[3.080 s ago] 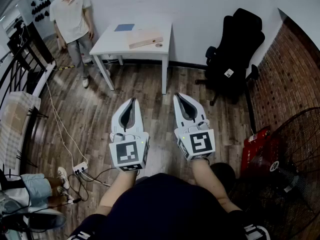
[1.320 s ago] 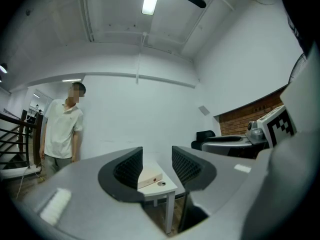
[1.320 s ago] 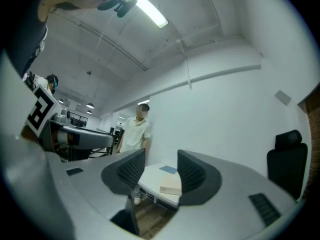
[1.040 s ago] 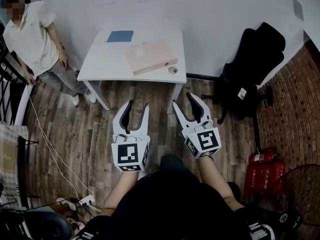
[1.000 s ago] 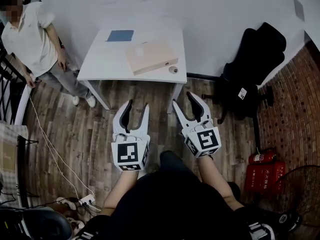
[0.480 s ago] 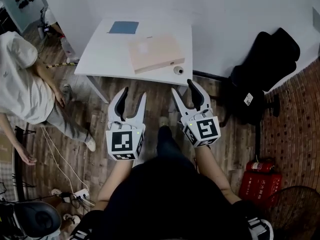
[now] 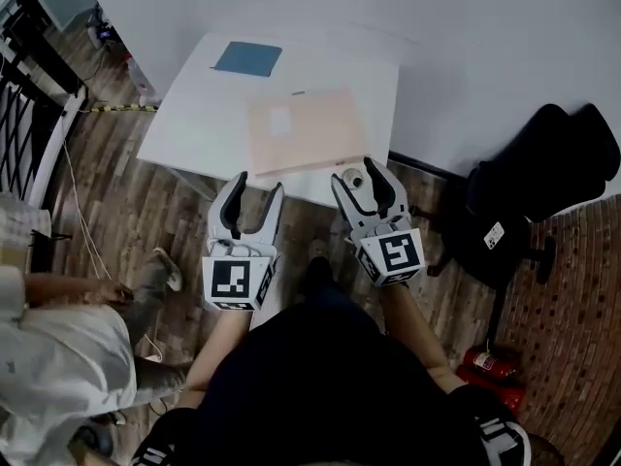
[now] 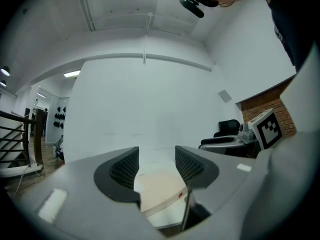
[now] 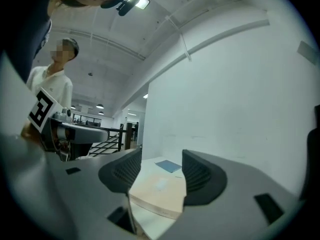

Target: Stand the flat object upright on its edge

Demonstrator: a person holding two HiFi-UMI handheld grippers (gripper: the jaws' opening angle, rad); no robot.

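White table (image 7: 194, 115): tan board (image 7: 306, 132) flat, blue pad (image 7: 248, 58) behind; left claw (image 7: 258, 184), right claw (image 7: 357, 170) opening, empty.

In the head view, looking steeply down from above onto the white table (image 7: 194, 134), close ahead. In the left gripper view and right gripper view, looking low and nearly level over the table's near edge toward the far wall (image 8: 150, 99). Shared by all three: the tan flat box (image 7: 306, 132).
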